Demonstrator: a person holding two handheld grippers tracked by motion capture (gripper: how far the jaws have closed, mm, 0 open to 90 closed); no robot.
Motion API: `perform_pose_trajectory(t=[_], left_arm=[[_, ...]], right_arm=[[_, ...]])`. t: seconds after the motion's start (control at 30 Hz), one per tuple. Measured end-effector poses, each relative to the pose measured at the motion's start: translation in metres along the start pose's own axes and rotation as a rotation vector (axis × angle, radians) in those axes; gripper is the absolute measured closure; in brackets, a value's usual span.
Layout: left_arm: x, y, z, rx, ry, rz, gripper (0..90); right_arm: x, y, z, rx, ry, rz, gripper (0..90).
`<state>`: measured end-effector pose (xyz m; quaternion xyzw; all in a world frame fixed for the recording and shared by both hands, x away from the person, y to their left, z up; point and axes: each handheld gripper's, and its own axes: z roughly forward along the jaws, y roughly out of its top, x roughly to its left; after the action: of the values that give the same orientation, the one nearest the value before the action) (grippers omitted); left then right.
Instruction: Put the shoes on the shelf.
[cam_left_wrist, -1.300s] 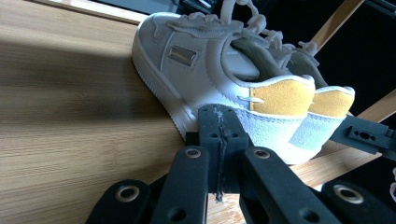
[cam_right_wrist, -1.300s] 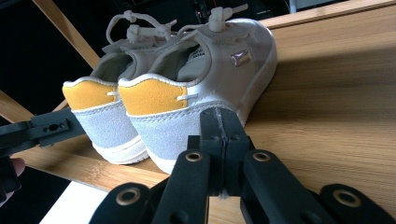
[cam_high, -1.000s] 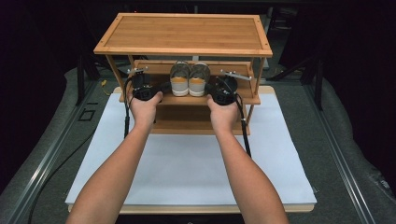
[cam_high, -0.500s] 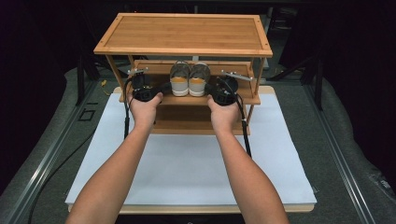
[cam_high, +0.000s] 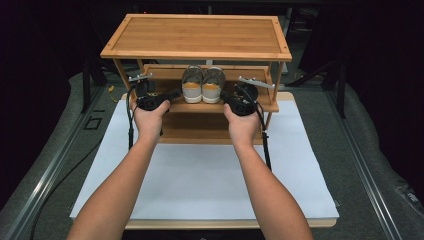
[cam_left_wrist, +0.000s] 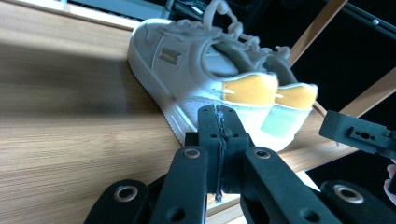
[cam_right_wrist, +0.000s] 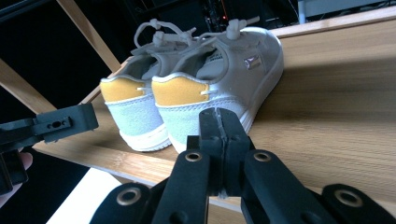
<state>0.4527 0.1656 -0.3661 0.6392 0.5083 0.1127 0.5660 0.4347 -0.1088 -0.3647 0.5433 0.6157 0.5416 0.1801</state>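
Top shelf (cam_high: 200, 35) caps shoes (cam_high: 202, 85); side posts (cam_high: 272, 82) flank, front prob. open.

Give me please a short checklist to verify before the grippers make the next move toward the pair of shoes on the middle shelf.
1. Pair of shoes stands upright, side by side, heels toward the person: ok.
2. Left gripper empty, jaws shut: ok as a start, not ok for grasping; open first.
3. Right gripper empty, jaws shut: same.
4. Each gripper on its own side of the pair, tips near the heels: ok.
5. Contact between jaw tips and shoes: cannot tell.
6. Room under the top shelf to lift the shoes out: cannot tell.
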Motion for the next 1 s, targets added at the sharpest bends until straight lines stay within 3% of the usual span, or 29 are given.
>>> perform_pose_trajectory(t=[0.47, 0.7, 0.9, 1.0], left_arm=[[-0.013, -0.003, -0.023, 0.004, -0.045, 0.042, 89.8], [-0.017, -0.009, -0.039, 0.026, -0.055, 0.097, 89.8], [-0.013, -0.021, -0.054, 0.035, -0.074, 0.119, 89.8], [-0.009, -0.033, -0.061, 0.038, -0.09, 0.124, 89.8]], right_arm=[[0.006, -0.003, -0.025, 0.014, -0.011, -0.079, 90.0], [0.006, -0.007, -0.044, 0.018, 0.001, -0.103, 90.0], [-0.002, -0.02, -0.057, 0.029, 0.016, -0.102, 90.0], [-0.009, -0.036, -0.063, 0.047, 0.014, -0.098, 89.1]])
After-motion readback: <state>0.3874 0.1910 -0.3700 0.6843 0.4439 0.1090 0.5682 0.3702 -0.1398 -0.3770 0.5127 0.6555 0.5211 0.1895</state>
